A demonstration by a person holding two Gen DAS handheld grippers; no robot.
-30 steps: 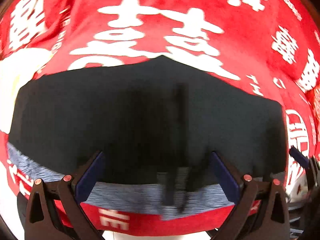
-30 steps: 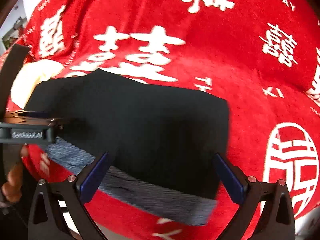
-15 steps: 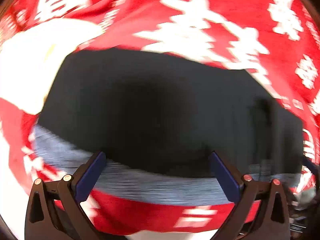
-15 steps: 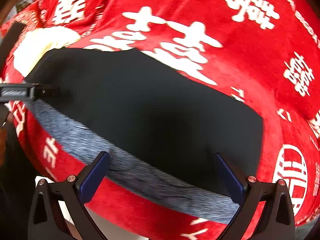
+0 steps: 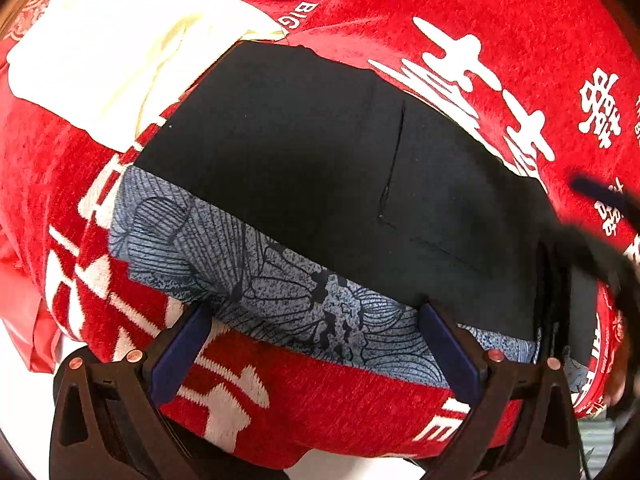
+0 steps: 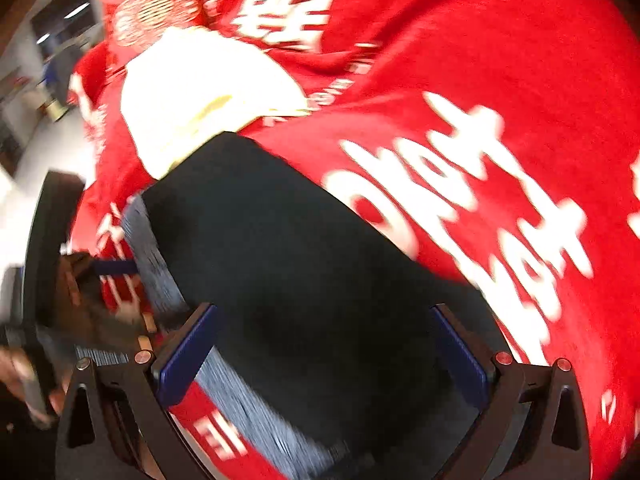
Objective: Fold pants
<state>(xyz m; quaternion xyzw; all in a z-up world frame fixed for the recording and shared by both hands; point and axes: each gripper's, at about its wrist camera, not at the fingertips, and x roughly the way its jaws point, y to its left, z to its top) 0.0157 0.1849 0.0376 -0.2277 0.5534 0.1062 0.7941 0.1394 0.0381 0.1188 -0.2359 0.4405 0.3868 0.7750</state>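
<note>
Although both cameras sit close over the work, the black pants already read as a compact folded rectangle, lying flat on the red blanket across the centre of the left wrist view. Judged from this shape, the folding is largely done; at most a final fold or a squaring of the edges appears to remain.

The left claw stands wide open at the lower edge of the frame, holding nothing, its blue pads either side of the pale printed band. The right claw is likewise spread wide and empty, low in its own view over the pants; that view is motion-blurred, so fine contact cannot be judged.

Materials: the pants are matte black woven cloth with a stitched pocket line at centre right. Beneath the near edge shows a blue-grey fabric strip printed with dark line-drawn flowers; whether it is lining or a separate piece cannot be told. The blanket is plush, red, with white characters. A cream cloth lies at upper left, touching the pants' far corner.
</note>
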